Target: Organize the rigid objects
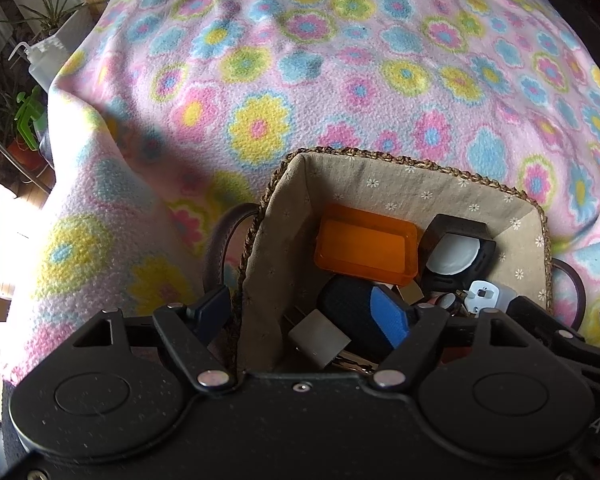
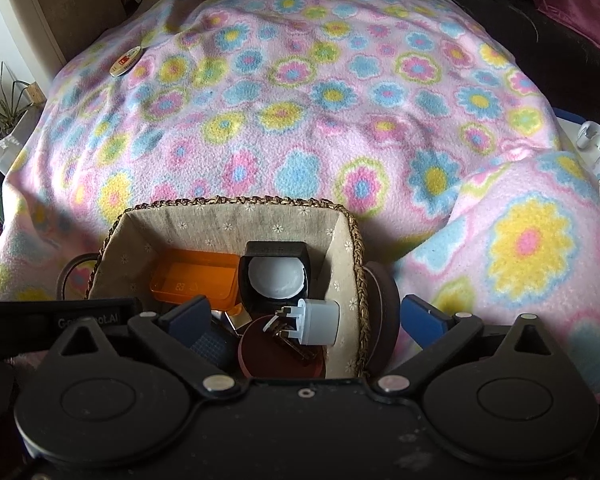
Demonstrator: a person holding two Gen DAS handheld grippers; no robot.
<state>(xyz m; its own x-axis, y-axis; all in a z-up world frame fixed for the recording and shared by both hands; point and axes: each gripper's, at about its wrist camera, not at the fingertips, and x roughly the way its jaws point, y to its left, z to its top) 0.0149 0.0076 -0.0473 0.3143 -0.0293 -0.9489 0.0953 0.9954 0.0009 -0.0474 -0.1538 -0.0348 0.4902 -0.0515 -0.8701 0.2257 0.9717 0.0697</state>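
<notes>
1. A woven basket (image 2: 358, 240) with a beige flower-print cloth lining stands on a pink fleece blanket (image 2: 300, 140) patterned with flowers; it sits near the blanket's front edge, right below both grippers.
2. The right gripper (image 2: 304, 320) hangs over the basket's right part with its jaws spread wide: the left finger is inside the basket, the right finger (image 2: 424, 320) outside the right wall. The pads press on nothing.
3. Between those fingers lies a white plug adapter (image 2: 320, 320). Its long axis runs left to right in the right wrist view, and its metal pins point left. It rests on a round brown lid-like disc (image 2: 280, 356).
4. The left gripper (image 1: 304, 312) straddles the basket's left wall at a middling spread: its left finger (image 1: 210, 312) is outside the wall, its right pad (image 1: 392, 316) inside. Whether the pads clamp the wall cannot be told.
5. An orange translucent tray (image 1: 364, 244) lies against the basket's back wall, its long axis along that wall.
6. Right of it leans a black square case with a white round face (image 1: 456, 252), that face turned up and forward.
7. Just behind the left gripper's right pad lies a dark textured object, and a grey block (image 1: 320, 340) lies beside it.
8. A round tin (image 2: 126, 62) lies far off on the blanket's rear left part, well apart from the basket.
</notes>
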